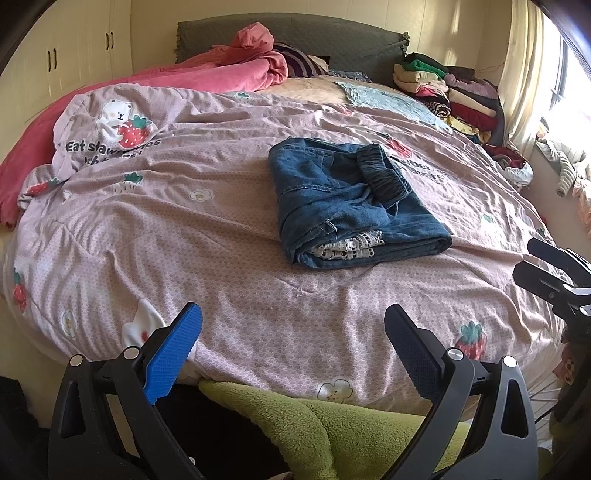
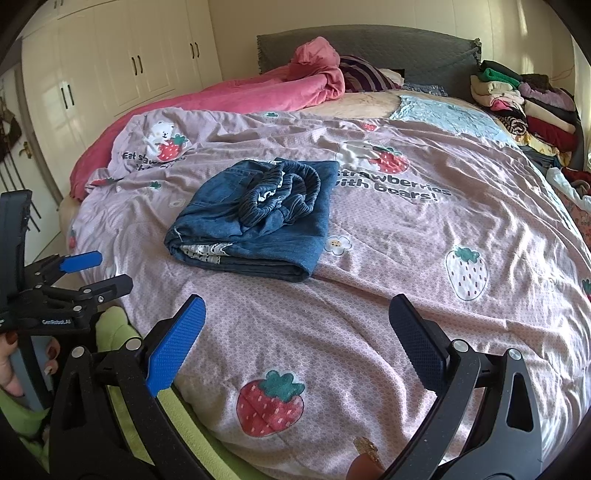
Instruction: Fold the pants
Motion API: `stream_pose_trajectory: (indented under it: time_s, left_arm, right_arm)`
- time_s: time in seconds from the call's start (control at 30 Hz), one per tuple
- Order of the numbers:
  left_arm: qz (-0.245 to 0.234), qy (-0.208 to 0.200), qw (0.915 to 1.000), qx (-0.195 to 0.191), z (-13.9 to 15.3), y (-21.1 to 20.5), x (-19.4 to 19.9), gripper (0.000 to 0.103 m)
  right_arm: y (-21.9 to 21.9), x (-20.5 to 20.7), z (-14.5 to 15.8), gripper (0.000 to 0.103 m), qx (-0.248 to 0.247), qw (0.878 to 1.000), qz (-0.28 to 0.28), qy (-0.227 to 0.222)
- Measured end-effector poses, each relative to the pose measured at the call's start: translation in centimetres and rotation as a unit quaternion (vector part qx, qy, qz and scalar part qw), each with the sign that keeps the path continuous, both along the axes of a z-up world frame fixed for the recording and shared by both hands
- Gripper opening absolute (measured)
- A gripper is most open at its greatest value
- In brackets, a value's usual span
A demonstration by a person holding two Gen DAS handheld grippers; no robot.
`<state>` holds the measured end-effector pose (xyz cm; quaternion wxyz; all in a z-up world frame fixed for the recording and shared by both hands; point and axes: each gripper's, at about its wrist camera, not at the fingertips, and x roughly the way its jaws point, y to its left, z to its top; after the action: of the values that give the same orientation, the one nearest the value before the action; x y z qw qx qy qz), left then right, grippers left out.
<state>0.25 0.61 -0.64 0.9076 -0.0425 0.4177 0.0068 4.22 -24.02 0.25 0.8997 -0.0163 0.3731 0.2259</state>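
Blue denim pants (image 1: pixel 351 206) lie folded into a thick bundle on the pink strawberry bedspread (image 1: pixel 184 240), with the elastic waistband on top and lace trim showing at the near edge. They also show in the right wrist view (image 2: pixel 258 221). My left gripper (image 1: pixel 293 321) is open and empty, held back near the bed's front edge, well short of the pants. My right gripper (image 2: pixel 297 314) is open and empty too, over the bedspread (image 2: pixel 406 277) in front of the pants. Each gripper appears in the other's view: the right one (image 1: pixel 532 258) and the left one (image 2: pixel 107 271).
A rumpled pink blanket (image 1: pixel 207 70) and a grey headboard (image 1: pixel 295 33) are at the back. Stacked folded clothes (image 1: pixel 454 92) fill the back right corner. A green fleece (image 1: pixel 332 424) hangs at the bed's near edge. White wardrobes (image 2: pixel 110 55) stand on the left.
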Motion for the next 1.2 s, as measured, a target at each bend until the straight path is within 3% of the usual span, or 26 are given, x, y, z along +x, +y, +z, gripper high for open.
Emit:
stream_pose_trajectory:
  time_s: [0.9, 1.2]
  left_arm:
    - [-0.011, 0.017, 0.9998, -0.001, -0.4, 0.1, 0.4, 0.099]
    - [0.003, -0.002, 0.9993, -0.036, 0.7, 2.7, 0.6, 0.099]
  right_arm:
    - [-0.8, 0.2, 0.0, 0.094, -0.001, 1.0, -0.01, -0.001]
    - [-3.5, 1.6, -0.6, 0.094, -0.005, 0.999, -0.05, -0.002]
